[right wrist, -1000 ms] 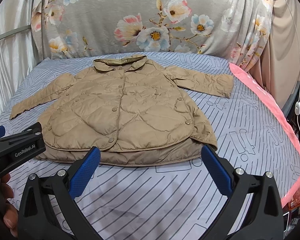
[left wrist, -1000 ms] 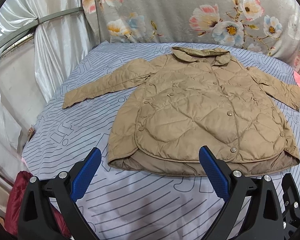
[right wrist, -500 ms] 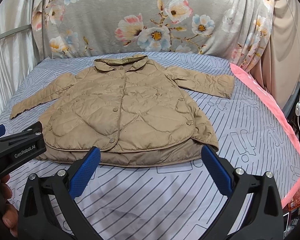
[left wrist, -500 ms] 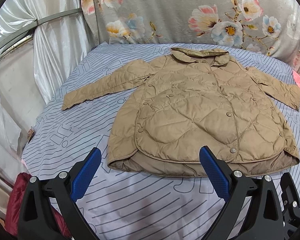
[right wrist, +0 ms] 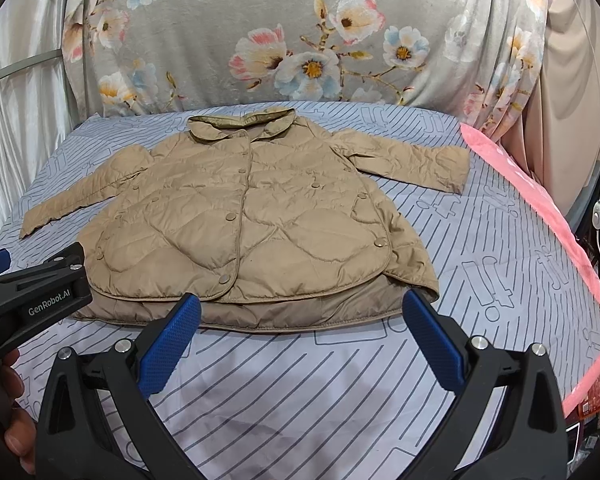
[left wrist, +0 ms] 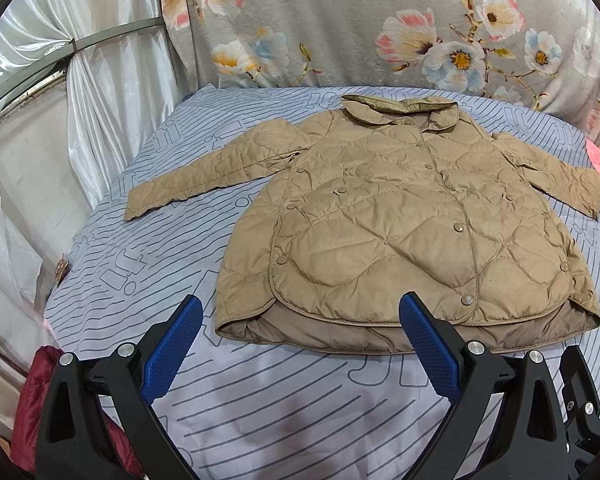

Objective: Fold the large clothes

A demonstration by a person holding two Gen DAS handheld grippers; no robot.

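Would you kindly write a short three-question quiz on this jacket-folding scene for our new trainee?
1. True or false: the tan quilted jacket lies spread flat on the striped bedsheet with both sleeves stretched out.
2. Which best describes the left gripper and the right gripper? A) both shut on the hem B) both open, holding nothing C) one open, one shut
3. Fill in: the jacket's collar points toward the ______ curtain.

Key: 1 true; 2 B; 3 floral.
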